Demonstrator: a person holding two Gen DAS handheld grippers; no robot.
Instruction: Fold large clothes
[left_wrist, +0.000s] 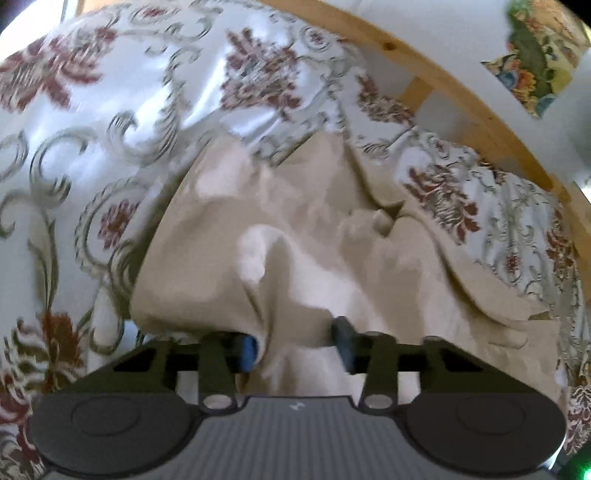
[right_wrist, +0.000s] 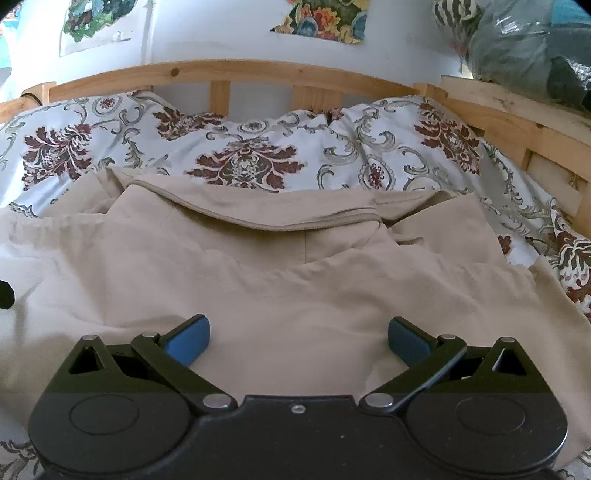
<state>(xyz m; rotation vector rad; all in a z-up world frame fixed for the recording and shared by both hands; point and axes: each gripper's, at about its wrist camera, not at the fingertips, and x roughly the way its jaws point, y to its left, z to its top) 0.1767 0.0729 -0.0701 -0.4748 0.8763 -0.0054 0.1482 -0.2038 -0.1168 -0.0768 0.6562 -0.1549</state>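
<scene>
A large beige garment lies spread and partly folded on a floral bedspread; a zipped edge runs across its far part. My right gripper is wide open and empty, low over the garment's near part. In the left wrist view the same beige garment is bunched and lifted. My left gripper has a fold of it between its blue pads, jaws partly closed on the cloth.
A wooden bed frame runs along the far side and right, also in the left wrist view. Colourful pictures hang on the white wall. A plastic-wrapped bundle sits at the upper right.
</scene>
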